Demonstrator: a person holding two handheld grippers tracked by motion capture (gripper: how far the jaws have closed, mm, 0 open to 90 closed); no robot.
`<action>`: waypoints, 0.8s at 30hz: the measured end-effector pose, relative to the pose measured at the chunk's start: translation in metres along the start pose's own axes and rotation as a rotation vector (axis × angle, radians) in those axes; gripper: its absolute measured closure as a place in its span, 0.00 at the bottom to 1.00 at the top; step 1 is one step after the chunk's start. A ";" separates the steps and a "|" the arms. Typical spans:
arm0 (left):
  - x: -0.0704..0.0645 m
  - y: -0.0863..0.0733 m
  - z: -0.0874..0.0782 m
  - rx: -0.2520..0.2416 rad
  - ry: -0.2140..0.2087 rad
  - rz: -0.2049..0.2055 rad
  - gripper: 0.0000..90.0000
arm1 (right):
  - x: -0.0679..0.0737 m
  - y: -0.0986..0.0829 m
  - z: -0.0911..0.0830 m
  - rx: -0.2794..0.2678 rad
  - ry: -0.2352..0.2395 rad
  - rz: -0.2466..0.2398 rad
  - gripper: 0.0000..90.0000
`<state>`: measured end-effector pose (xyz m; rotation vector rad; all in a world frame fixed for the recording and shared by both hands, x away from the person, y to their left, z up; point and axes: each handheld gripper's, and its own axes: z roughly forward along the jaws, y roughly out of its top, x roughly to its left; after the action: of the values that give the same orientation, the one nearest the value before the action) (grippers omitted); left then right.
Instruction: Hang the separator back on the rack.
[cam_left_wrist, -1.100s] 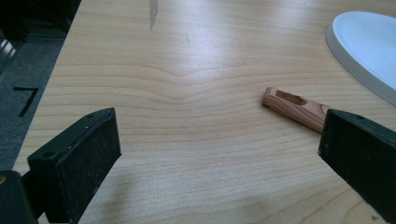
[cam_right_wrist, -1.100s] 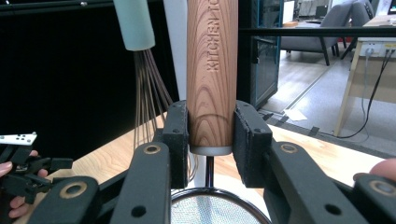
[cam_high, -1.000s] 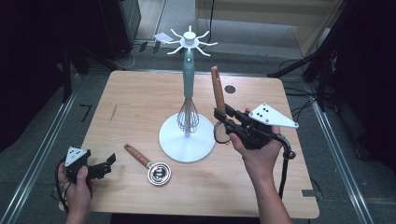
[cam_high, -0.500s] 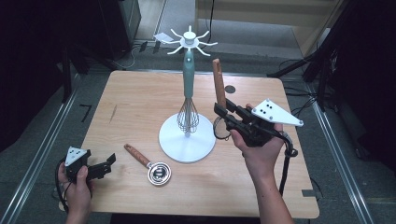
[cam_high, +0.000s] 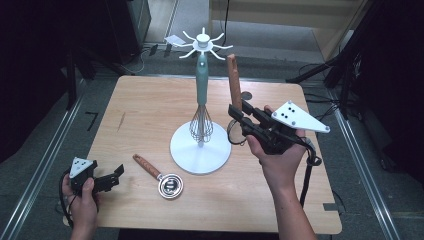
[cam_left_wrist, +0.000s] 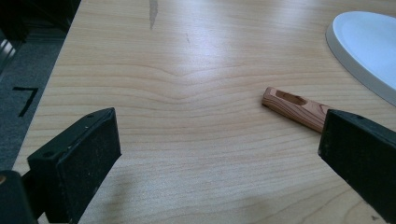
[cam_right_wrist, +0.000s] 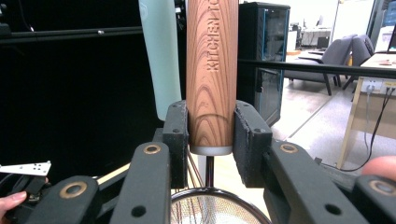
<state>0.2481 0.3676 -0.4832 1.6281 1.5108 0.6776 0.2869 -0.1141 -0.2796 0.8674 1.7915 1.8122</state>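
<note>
Your right gripper (cam_high: 239, 116) is clamped on the strainer (cam_right_wrist: 211, 70) handle, upright beside the rack (cam_high: 202, 45), not yet hung. Left gripper (cam_high: 116, 175) rests with jaws apart near the spoon (cam_high: 159, 176), still to go.

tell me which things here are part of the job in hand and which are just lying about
In the job:
- right tool, shut on the wooden-handled strainer, held upright
- white hook stand, beside the raised strainer

Lying about:
- teal whisk, hanging on the stand
- small wooden-handled utensil flat on the table
- left tool, open, holding nothing, near the table's edge
</note>
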 end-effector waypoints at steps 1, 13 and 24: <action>0.000 0.000 0.000 0.000 0.000 0.000 0.00 | 0.000 0.001 0.000 -0.003 0.001 -0.004 0.78; 0.000 0.000 0.000 0.000 -0.001 -0.001 0.00 | 0.003 0.003 0.010 0.006 0.008 -0.008 0.78; 0.000 0.000 0.000 0.001 -0.002 -0.002 0.00 | 0.002 0.001 0.019 0.023 0.007 -0.012 0.78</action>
<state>0.2483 0.3679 -0.4833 1.6272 1.5109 0.6742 0.2987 -0.0988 -0.2793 0.8578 1.8214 1.7932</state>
